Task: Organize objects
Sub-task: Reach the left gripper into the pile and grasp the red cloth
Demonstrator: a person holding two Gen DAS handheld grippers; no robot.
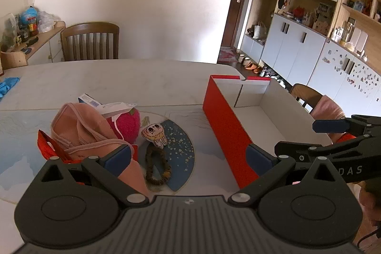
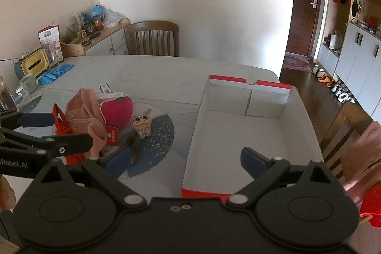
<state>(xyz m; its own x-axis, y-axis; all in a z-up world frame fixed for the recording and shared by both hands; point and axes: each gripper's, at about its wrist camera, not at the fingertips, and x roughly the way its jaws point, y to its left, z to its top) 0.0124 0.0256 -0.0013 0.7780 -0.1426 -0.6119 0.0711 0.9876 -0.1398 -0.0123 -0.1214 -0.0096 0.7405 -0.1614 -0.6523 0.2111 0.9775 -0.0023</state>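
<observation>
Nothing sorted yet, judging by layout. Red box [image 2: 240, 135] on the right of the counter [image 2: 154, 73], white inside, completely empty in both views. Whole pile left of it, out on the counter: pink cloth [image 1: 81, 132] heaped on something red [image 1: 44, 144], pink strawberry plush [image 1: 126, 124] with a white paper tag across its top, blue-and-white carton [image 1: 89, 100] poking out behind, small cartoon-face charm [image 1: 154, 133] and brown braided hair tie [image 1: 157, 166] lying on the blue speckled mat [image 1: 181, 146]. Red tag [image 2: 112, 136] hanging off the plush side in the right wrist view. Left tongs [image 1: 188, 155] spread wide, gripping nothing, hovering over hair tie and mat, one pad near the cloth edge, other near the box's red wall. Right tongs [image 2: 185, 162] also spread wide, nothing between the pads, straddling the box's near left corner. Likely next: grab from the pile, drop in box. Everything left to do. Cloth floppy, probably drags the tag along.
</observation>
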